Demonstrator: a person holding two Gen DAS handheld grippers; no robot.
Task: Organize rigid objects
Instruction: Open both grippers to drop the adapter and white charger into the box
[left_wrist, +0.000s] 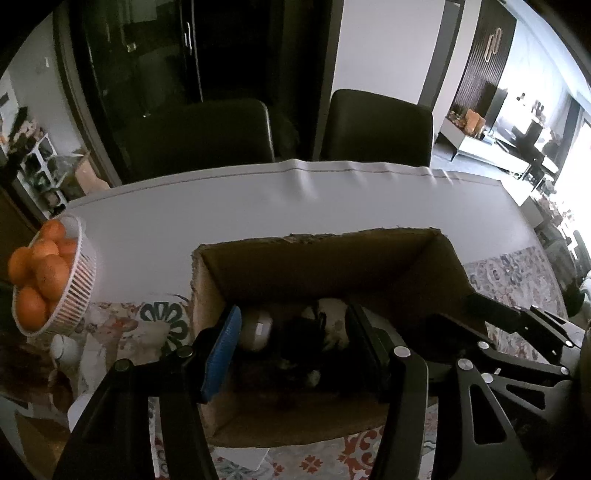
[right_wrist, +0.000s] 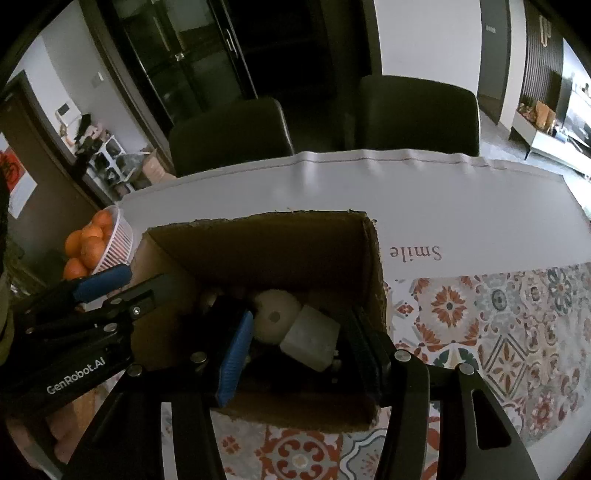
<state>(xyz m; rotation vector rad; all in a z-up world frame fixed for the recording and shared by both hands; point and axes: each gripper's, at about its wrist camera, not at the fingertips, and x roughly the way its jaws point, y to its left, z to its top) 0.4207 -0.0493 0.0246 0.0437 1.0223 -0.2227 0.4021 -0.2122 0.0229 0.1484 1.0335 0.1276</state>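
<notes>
Brown cardboard is seen at the centre of both views: an open box (left_wrist: 317, 258) standing on the table, its torn top rim facing up. Inside it, the rigid objects are piled in deep shadow. From the right wrist view a pale round object (right_wrist: 277, 314) with a dark spot is made out, touching a whitish block (right_wrist: 312, 338) that lies tilted just beside it. From the left wrist view a grey rounded object (left_wrist: 255, 330) is seen near the box's left wall, and a pale shape (left_wrist: 332, 321) partly wrapped in something black; what the dark mass is cannot be told.

The left gripper (left_wrist: 291, 350) is held over the box mouth, pointing steeply down, jaws spread with nothing visibly pinched between them; its blue pad (left_wrist: 221, 358) is lit, the opposite finger is lost in shadow. The right gripper (right_wrist: 299, 354) is likewise lowered into the box, jaws apart on either side of the block and round object, and no pressing contact is visible.

Outward, a patterned tablecloth (right_wrist: 498, 332) is overlaid by a plain white sheet (left_wrist: 258, 206) printed "Smile". A white basket (left_wrist: 79, 291) of oranges (left_wrist: 50, 277) is cut off at the left edge. Two dark chairs (left_wrist: 376, 125) are pushed in behind the table.
</notes>
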